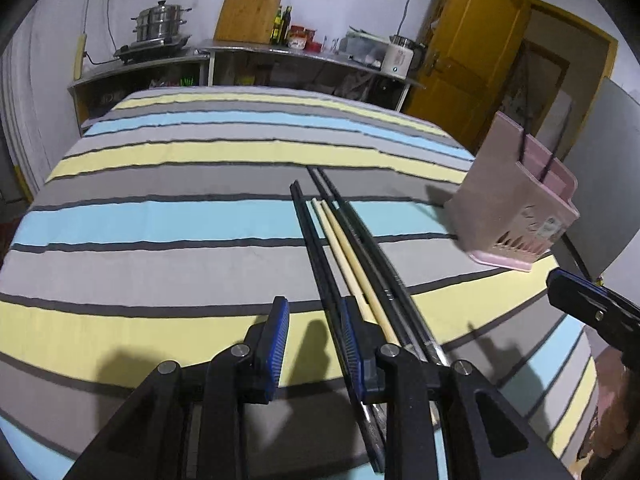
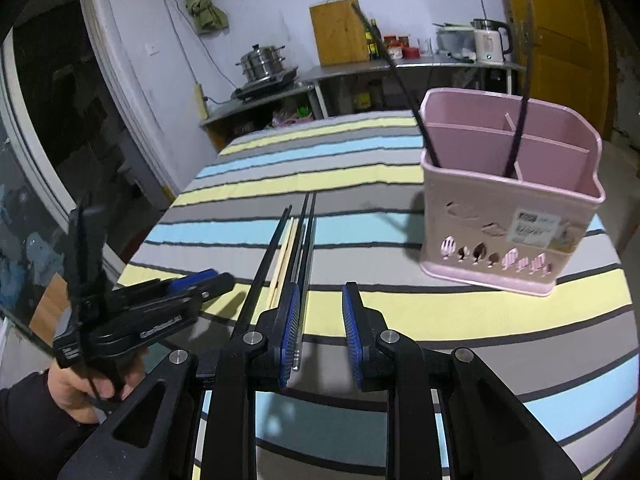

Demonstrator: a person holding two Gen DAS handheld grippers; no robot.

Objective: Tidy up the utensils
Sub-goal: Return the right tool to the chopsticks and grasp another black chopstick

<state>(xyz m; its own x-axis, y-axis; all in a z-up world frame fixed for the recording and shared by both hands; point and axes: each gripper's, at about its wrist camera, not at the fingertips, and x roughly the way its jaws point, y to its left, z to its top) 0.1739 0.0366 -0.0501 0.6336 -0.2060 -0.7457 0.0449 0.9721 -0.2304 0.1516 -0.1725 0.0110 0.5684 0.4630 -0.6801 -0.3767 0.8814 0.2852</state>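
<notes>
Both grippers are hovering over the near ends of the chopsticks (image 1: 352, 248), jaws part open and gripping nothing: the left gripper (image 1: 314, 344) is straddling bare striped cloth (image 1: 160, 216) just left of the bundle, the right gripper (image 2: 322, 332) just right of it. The sticks are running lengthwise straight away from both. Farther off to the right, the pink utensil holder (image 2: 508, 216) is standing, already holding two dark utensils, nearer the right gripper.

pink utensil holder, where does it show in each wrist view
Left wrist view: the pink utensil holder stands at the right edge on the striped cloth, seen from its side.
Right wrist view: the holder is upper right, its compartments visible from above.
Shared landmark: the steel steamer pot by the far wall.
</notes>
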